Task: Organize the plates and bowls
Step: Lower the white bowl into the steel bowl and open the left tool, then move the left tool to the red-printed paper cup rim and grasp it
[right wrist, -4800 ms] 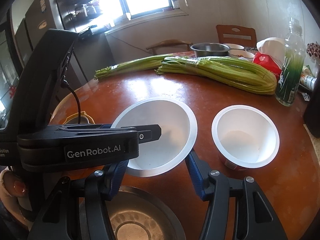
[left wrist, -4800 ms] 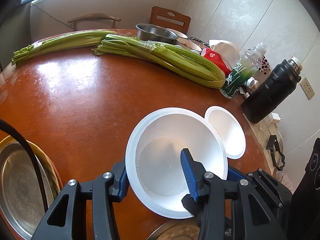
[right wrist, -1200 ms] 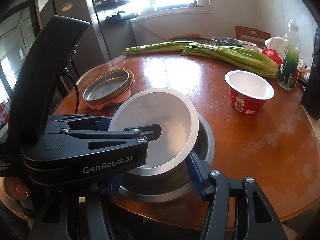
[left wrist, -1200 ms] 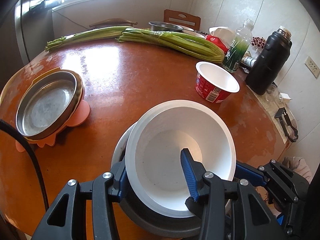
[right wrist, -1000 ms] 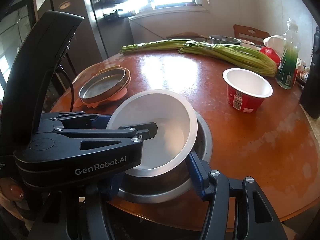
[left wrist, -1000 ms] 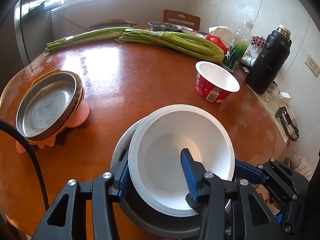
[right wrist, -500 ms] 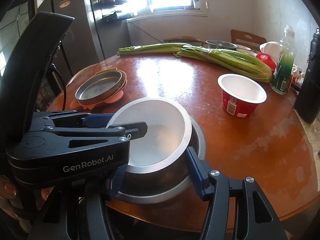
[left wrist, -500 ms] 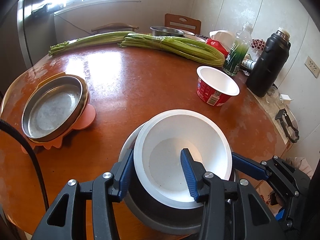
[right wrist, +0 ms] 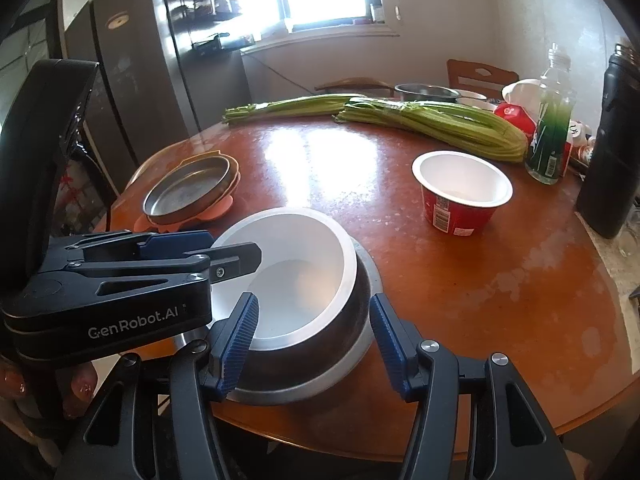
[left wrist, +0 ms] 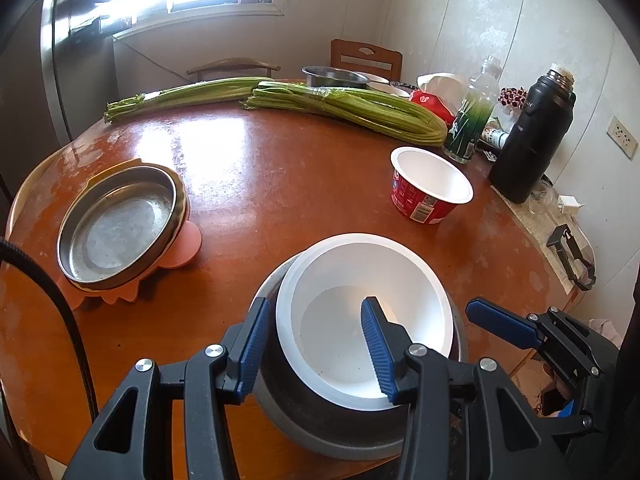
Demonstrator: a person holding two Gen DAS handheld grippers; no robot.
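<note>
Looking at the round reddish-brown wooden worktop point(left wrist: 304, 184) first, pretty much everything else is placed relative to the nested pair sitting at its near edge. That pair is a wide stainless steel bowl point(right wrist: 352, 344) with a white plastic bowl point(left wrist: 360, 320) sitting inside it, a bit tilted toward the far left, so I'd guess it isn't fully seated.

Left of the steel bowl, well apart, is a shallow steel plate on a pink silicone mat point(left wrist: 120, 224), probably its own stack. Beyond and to the right of the steel bowl stands a red paper cup with a white inside point(left wrist: 430, 186), on its own, so it looks like the next thing to nest.

The left tool point(left wrist: 316, 344) straddles the white bowl's near rim, one finger outside, one inside, with a visible gap to the wall, so it's loose and gripping nothing. My read is it just let go.

The right tool point(right wrist: 314, 340) sits wide apart around the steel bowl's near side, holding nothing, maybe to steady it.
</note>
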